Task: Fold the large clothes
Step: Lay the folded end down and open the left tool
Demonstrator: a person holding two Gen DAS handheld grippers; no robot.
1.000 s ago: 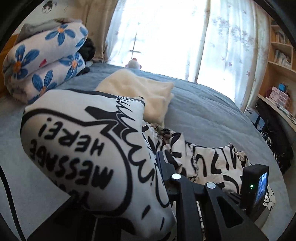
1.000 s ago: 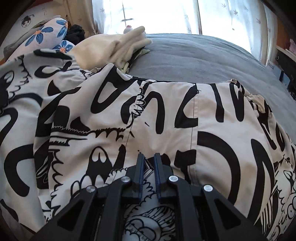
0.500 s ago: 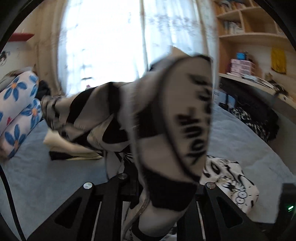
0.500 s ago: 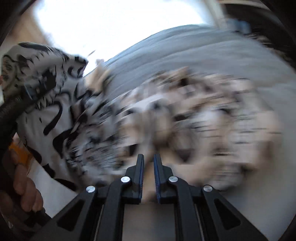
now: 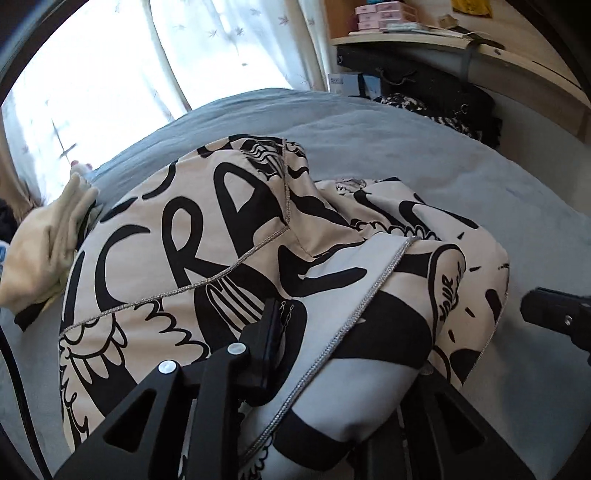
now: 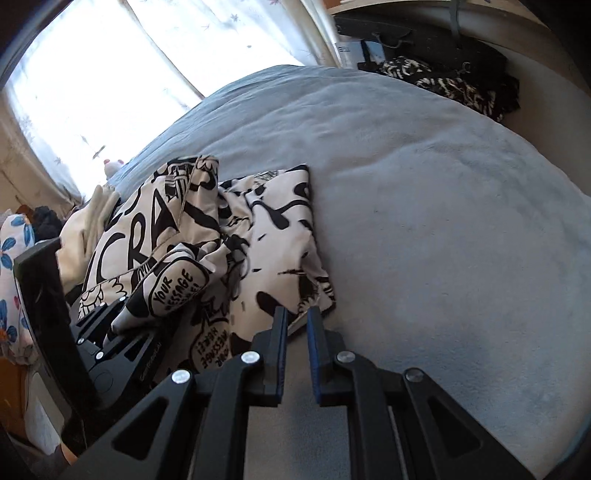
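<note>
A large white garment [image 5: 229,229] with black graffiti print lies bunched in folds on the grey bed [image 5: 461,177]. My left gripper [image 5: 347,339] has a thick fold of it between its fingers, and its jaws are opening. Only the left finger [image 5: 273,332] shows; cloth covers the other. In the right wrist view the garment [image 6: 273,229] lies left of centre, with the left gripper [image 6: 122,317] at its near left side. My right gripper [image 6: 295,317] is at the garment's near edge, its jaws a narrow gap apart with the hem at the fingertips.
A folded cream garment [image 5: 48,240] lies beside the printed one on the left. Floral pillows [image 6: 11,236] sit further left. Curtains [image 5: 110,74] hang behind the bed. A shelf with boxes [image 5: 406,26] and dark patterned clothes [image 6: 443,85] stand at the right. Bare grey bedding [image 6: 461,240] spreads rightward.
Both grippers swung the garment up and across, then lowered it; it now lies in a narrower bunched heap. The right gripper went from mid-cloth to the near edge.
</note>
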